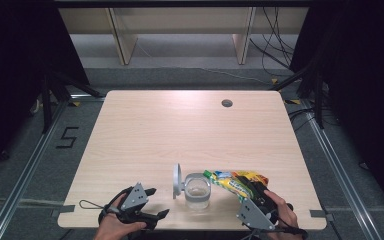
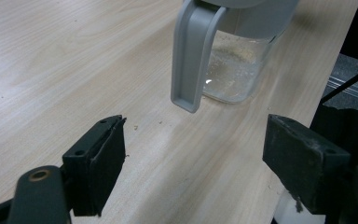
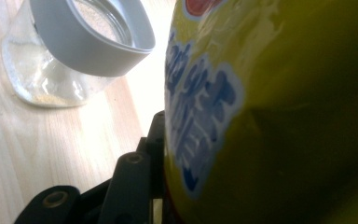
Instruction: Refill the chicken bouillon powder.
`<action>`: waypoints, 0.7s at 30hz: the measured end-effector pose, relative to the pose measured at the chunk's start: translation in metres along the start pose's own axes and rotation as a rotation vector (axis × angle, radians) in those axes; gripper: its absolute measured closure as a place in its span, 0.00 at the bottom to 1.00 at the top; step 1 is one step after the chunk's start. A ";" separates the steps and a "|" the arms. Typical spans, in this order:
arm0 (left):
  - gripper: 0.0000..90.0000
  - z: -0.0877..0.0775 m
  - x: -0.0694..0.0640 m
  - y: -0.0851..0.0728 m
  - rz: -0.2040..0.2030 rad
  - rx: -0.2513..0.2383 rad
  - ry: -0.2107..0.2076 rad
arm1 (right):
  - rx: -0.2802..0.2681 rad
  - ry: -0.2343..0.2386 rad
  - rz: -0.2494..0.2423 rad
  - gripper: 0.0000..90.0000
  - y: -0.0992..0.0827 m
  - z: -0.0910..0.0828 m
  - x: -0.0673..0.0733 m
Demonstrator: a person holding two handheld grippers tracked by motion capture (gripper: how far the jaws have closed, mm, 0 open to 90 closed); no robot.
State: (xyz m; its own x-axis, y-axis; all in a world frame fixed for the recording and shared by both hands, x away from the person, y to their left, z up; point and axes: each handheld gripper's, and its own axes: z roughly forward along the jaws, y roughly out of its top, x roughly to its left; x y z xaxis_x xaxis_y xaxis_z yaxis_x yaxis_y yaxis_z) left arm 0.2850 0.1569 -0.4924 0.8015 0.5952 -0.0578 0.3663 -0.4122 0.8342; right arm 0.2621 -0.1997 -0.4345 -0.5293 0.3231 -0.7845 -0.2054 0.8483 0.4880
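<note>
1. High view: the right claw (image 1: 258,195) is clamped on the yellow printed snack bag (image 1: 232,181), just beside the clear glass jar (image 1: 197,191) on the wooden counter (image 1: 145,130).
2. The left claw (image 1: 155,202) stands apart, holding nothing, near the jar's grey lid (image 1: 177,181).

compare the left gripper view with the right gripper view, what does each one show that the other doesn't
Left gripper view alone: the left tool with its two black jaws standing wide apart and nothing between them, and the grey flip lid hanging open down the side of the jar.

Right gripper view alone: the yellow printed snack bag up close, clamped in the right tool with one black jaw against its side, and the jar's open grey rim seen from above.

Both: the clear plastic jar with pale crumbs at the bottom, standing on the light wooden table.
</note>
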 end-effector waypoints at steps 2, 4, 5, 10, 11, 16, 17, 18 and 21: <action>0.23 0.000 0.000 0.000 0.004 0.006 0.003 | 0.024 0.001 0.011 0.73 0.002 0.000 0.004; 0.23 0.000 0.000 0.000 0.004 0.003 -0.003 | 0.015 -0.020 -0.081 0.73 0.004 0.002 0.004; 0.23 0.000 0.000 0.000 0.004 0.003 -0.003 | 0.029 -0.023 -0.104 0.73 0.005 0.002 0.005; 0.23 0.000 0.000 0.000 -0.004 0.004 -0.008 | 0.060 -0.041 -0.155 0.73 0.007 0.002 0.008; 0.23 0.001 0.000 0.000 -0.008 -0.001 -0.006 | 0.069 -0.046 -0.176 0.73 0.008 0.002 0.009; 0.23 0.000 0.002 0.000 0.021 0.031 0.000 | 0.085 -0.066 -0.311 0.73 0.014 0.003 0.010; 0.23 0.000 0.001 0.000 0.010 0.009 -0.006 | 0.093 -0.070 -0.299 0.73 0.015 0.004 0.014; 0.23 0.001 0.000 0.000 -0.002 0.004 -0.005 | 0.107 -0.071 -0.294 0.73 0.016 0.003 0.016; 0.23 0.000 0.001 0.000 0.014 0.013 -0.008 | 0.100 -0.074 -0.373 0.73 0.019 0.006 0.017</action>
State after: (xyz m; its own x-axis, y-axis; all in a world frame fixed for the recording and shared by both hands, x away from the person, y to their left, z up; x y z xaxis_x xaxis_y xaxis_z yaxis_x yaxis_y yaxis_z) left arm 0.2863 0.1576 -0.4921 0.8102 0.5840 -0.0501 0.3609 -0.4297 0.8277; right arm 0.2540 -0.1757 -0.4411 -0.3717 0.0109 -0.9283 -0.2895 0.9487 0.1270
